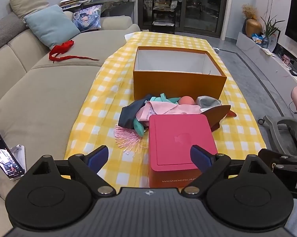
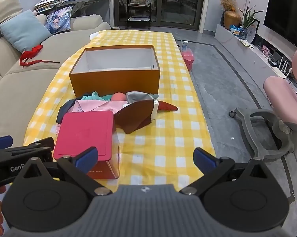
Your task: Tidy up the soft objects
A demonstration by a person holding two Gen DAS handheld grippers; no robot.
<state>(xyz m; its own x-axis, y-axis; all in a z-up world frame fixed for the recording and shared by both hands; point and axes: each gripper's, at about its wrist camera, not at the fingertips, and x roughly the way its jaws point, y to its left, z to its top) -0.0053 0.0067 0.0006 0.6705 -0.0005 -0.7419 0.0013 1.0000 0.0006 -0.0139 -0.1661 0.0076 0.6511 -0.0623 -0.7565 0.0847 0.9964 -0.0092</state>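
while nothing is gripped yet, left wrist view: left gripper [image 1: 149, 158] hangs with its blue pads wide apart and empty, low over the near end of the yellow checked cloth [image 1: 101, 106]. pile of soft things [image 1: 160, 107] lies ahead of the fingers, well apart from them, behind the red box [image 1: 180, 144] and just in front of the open orange box [image 1: 178, 79], which looks empty. the red box stands between the fingers and the pile, its near edge about under the right-hand pad. to do the first pick well, go over or around the red box, take one piece at the pile's loose edge, perhaps the pink tassel [image 1: 128, 140], and pinch deep so it does not slip.

right wrist view: right gripper [image 2: 145, 159] is likewise spread wide, holding nothing, over bare cloth. pile sits ahead and left of its fingers, apart. brown curved piece [image 2: 134, 116] on the pile's near right side is the closest; what it is made of is hard to tell.
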